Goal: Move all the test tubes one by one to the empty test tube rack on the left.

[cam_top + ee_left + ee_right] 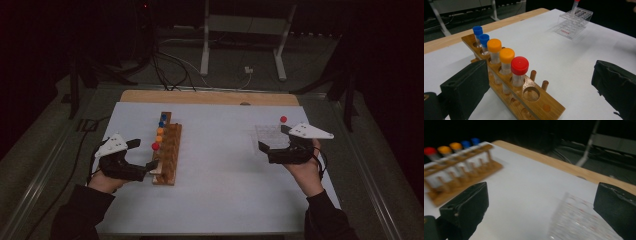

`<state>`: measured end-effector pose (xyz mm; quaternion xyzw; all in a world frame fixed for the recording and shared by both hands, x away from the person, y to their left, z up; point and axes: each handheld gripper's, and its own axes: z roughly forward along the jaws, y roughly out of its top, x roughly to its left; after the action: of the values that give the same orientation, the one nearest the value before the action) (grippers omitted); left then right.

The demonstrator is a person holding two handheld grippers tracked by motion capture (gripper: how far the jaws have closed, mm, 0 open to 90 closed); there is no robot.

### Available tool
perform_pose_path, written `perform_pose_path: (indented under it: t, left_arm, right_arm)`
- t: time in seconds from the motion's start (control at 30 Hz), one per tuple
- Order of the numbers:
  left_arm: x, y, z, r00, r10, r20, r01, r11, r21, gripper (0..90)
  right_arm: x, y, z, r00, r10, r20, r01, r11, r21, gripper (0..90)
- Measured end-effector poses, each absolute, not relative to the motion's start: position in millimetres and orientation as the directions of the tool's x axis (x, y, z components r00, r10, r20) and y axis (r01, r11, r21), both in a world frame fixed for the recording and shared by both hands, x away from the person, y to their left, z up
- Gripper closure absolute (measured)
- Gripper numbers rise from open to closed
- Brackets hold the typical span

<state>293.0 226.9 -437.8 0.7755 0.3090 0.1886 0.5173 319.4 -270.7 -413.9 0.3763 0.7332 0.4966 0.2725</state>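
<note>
The red-capped tube stands in the wooden rack, in the hole next to the last empty one at the near end of the front row, right beside two orange-capped tubes and, farther along the rack, two blue-capped ones. The left gripper sits just beside the rack's near end with its jaws spread wide; nothing is between them, and the red cap is free of both pads. The right gripper, also spread wide and holding nothing, hovers at the clear plastic rack, well apart from the wooden rack, where another red-capped tube stands at the far corner.

The main risk, as I judge it, lies at the wooden rack. One left jaw sits close against the rack's side, so a careless pull away could clip the frame and slide or tip it, rattling all five tubes. If the red-capped tube is not seated fully in its hole, a knock could lean it against the orange neighbour.

On the other side, the right gripper view is blurred, which suggests quick movement close to the light plastic rack. A jaw catching its edge could shove it across the white table or topple the lone tube.
</note>
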Motion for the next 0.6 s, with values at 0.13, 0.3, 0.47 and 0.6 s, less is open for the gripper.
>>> perform_pose_path:
  t: [0.13, 0.3, 0.47, 0.6]
  left_arm:
    - [291.3, 231.2, -438.0, 0.732, 0.681, -0.029, 0.281, -0.263, 0.923, 2.2]
    - [291.7, 234.1, -438.6, 0.73, 0.683, -0.037, 0.284, -0.253, 0.925, 2.2]
    - [293.1, 234.6, -439.8, 0.724, 0.688, -0.05, 0.3, -0.249, 0.921, 2.2]
    - [293.1, 234.9, -440.0, 0.726, 0.686, -0.049, 0.299, -0.251, 0.921, 2.2]
  right_arm:
    - [334.4, -286.5, -427.0, -0.502, 0.865, -0.016, 0.323, 0.204, 0.924, 2.6]
    - [353.5, -302.4, -441.1, -0.426, 0.905, -0.01, 0.375, 0.186, 0.908, 11.3]
    - [369.6, -312.2, -450.2, -0.368, 0.93, 0.008, 0.419, 0.158, 0.894, 25.0]
    - [381.4, -314.7, -455.6, -0.317, 0.949, 0.007, 0.464, 0.149, 0.873, 36.6]
